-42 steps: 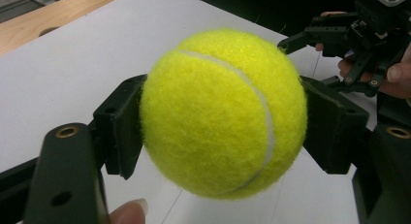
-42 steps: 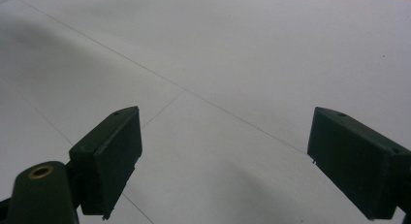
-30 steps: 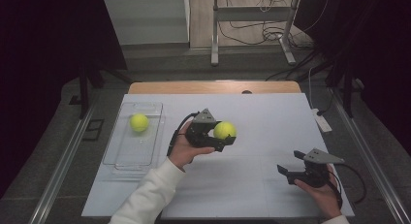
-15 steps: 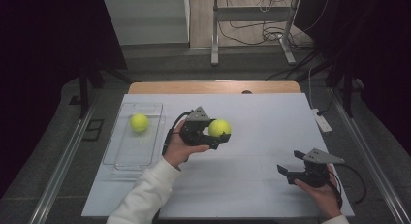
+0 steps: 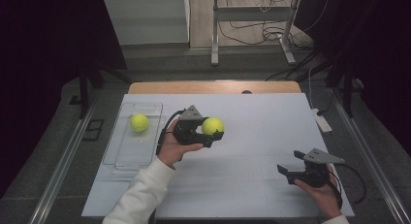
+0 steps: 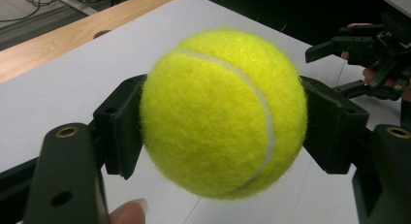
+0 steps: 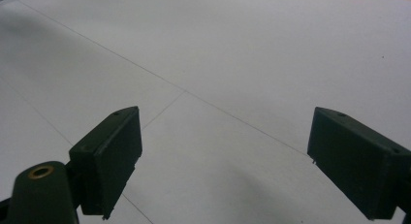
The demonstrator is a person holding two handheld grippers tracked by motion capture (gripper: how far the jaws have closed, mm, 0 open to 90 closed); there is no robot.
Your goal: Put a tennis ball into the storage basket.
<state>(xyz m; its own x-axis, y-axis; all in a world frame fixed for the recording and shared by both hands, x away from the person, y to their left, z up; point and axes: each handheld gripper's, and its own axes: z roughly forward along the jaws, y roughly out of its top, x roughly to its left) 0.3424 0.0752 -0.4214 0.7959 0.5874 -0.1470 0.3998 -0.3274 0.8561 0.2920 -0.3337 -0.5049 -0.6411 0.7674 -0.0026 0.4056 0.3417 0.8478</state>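
The left gripper (image 5: 213,133) clenches a fuzzy yellow tennis ball (image 5: 212,125) between its flat black pads, held above the smooth white desk (image 5: 252,195) towards its left-centre. A second ball (image 5: 139,122) lies in a clear plastic tray (image 5: 127,158) by the left edge. The right gripper (image 5: 285,169), near the right front corner, is released and grasps nothing.

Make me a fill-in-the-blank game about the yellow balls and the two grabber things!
1. The left gripper has its fingers shut on a yellow ____ ball.
2. The other ball lies inside the clear ____.
3. The fingers of the right gripper stand ____, with nothing between them.
4. The two balls are the colour ____.

Missing words: tennis; tray; open; yellow
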